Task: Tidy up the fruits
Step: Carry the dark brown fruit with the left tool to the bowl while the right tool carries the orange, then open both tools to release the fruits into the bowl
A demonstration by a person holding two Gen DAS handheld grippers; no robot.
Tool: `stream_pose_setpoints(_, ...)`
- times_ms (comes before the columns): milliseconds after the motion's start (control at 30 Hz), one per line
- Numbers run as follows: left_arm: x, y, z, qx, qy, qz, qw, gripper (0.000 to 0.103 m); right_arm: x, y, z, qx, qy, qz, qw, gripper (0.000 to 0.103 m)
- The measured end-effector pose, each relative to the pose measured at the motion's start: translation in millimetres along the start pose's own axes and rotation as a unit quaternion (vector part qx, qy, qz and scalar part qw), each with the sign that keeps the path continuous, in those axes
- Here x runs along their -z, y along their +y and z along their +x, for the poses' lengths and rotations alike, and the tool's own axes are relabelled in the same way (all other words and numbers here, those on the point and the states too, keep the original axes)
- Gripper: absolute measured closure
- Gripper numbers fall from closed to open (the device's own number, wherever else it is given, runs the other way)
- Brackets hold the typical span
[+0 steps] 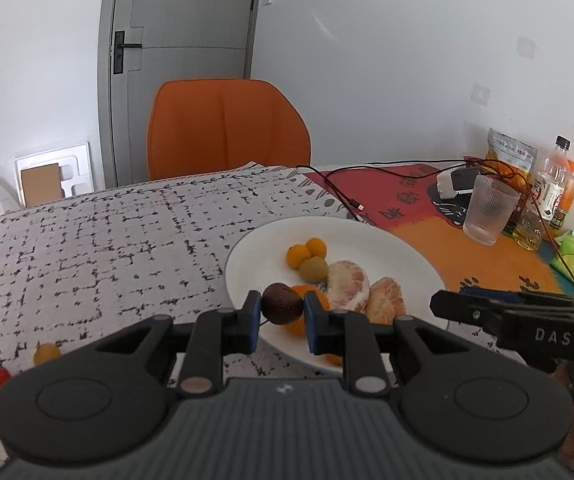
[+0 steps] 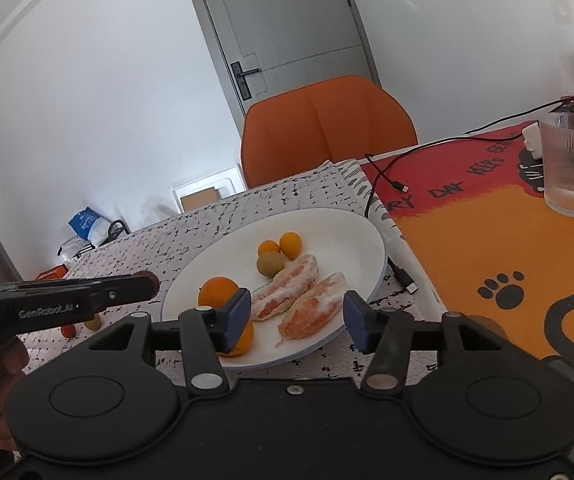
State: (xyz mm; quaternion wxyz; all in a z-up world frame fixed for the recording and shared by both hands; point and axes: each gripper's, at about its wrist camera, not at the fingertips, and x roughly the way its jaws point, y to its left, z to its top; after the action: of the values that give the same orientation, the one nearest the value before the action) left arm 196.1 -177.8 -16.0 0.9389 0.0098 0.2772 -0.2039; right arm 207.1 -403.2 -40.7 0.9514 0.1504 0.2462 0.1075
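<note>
Fruit sits heaped toward the near side of the white plate [image 1: 399, 248] — its far half bare. The left gripper [image 1: 281, 312] pinches a dark brown fruit [image 1: 282, 303] above the plate's near-left rim. The right gripper [image 2: 295, 320] stands part-open and empty over the near rim, framing two peeled citrus segments [image 2: 301, 300].

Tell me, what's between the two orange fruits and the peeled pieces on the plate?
A small yellow-green fruit, between the two orange fruits and the peeled pieces, shown in both views.
</note>
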Motion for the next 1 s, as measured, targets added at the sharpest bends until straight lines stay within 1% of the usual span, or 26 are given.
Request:
stream_pose_setpoints(167,-6,-4,6,-0.006,-0.004,0.005,1.0,0.081,0,-2,-1,-0.004,0.0,0.003,1.0,0.047)
stream_pose_setpoints(267,-10,-5,4,-0.013,-0.011,0.007,0.9998,0.074,1,-1,-1,-0.007,0.001,0.003,1.0,0.043)
stream_pose_setpoints(333,-11,-2,3,-0.024,-0.011,0.003,0.9997,0.068,2,1,-1,-0.008,0.001,0.002,1.0,0.042)
stream_pose_setpoints(400,-11,2,0,-0.03,-0.013,-0.001,0.9995,0.053,2,1,-1,-0.01,0.0,0.003,1.0,0.041)
stream_pose_setpoints(433,-11,5,-2,-0.035,-0.014,-0.003,0.9993,0.05,2,2,-1,-0.011,0.0,0.004,1.0,0.041)
stream_pose_setpoints(467,-11,8,-4,-0.04,-0.014,-0.004,0.9991,0.044,2,3,0,-0.011,0.001,0.005,1.0,0.04)
stream_pose_setpoints(500,-10,11,-6,-0.047,-0.014,-0.005,0.9988,0.04,2,4,0,-0.012,0.001,0.005,1.0,0.039)
stream_pose_setpoints(533,-10,14,-9,-0.051,-0.015,-0.006,0.9986,0.038,3,4,1,-0.013,0.001,0.005,1.0,0.038)
stream_pose_setpoints(600,-8,20,-14,-0.058,-0.017,-0.01,0.9981,0.026,3,7,1,-0.015,0.001,0.004,1.0,0.034)
stream_pose_setpoints(667,-7,26,-18,-0.068,-0.018,-0.014,0.9974,0.019,3,11,2,-0.018,0.002,0.0,1.0,0.032)
stream_pose_setpoints(700,-6,29,-21,-0.071,-0.018,-0.014,0.9972,0.017,4,13,2,-0.019,0.003,-0.001,1.0,0.028)
stream_pose_setpoints(767,-4,34,-25,-0.08,-0.014,-0.014,0.9966,0.014,4,18,3,-0.02,0.004,-0.003,1.0,0.024)
stream_pose_setpoints(867,-1,42,-31,-0.087,-0.009,-0.022,0.9959,0.011,5,24,2,-0.023,0.005,-0.006,1.0,0.02)
stream_pose_setpoints(967,3,52,-38,-0.091,-0.004,-0.034,0.9953,0.011,5,31,2,-0.025,0.003,-0.01,1.0,0.01)
stream_pose_setpoints(1000,5,55,-40,-0.092,-0.003,-0.037,0.9951,0.011,5,34,1,-0.025,0.002,-0.012,1.0,0.009)
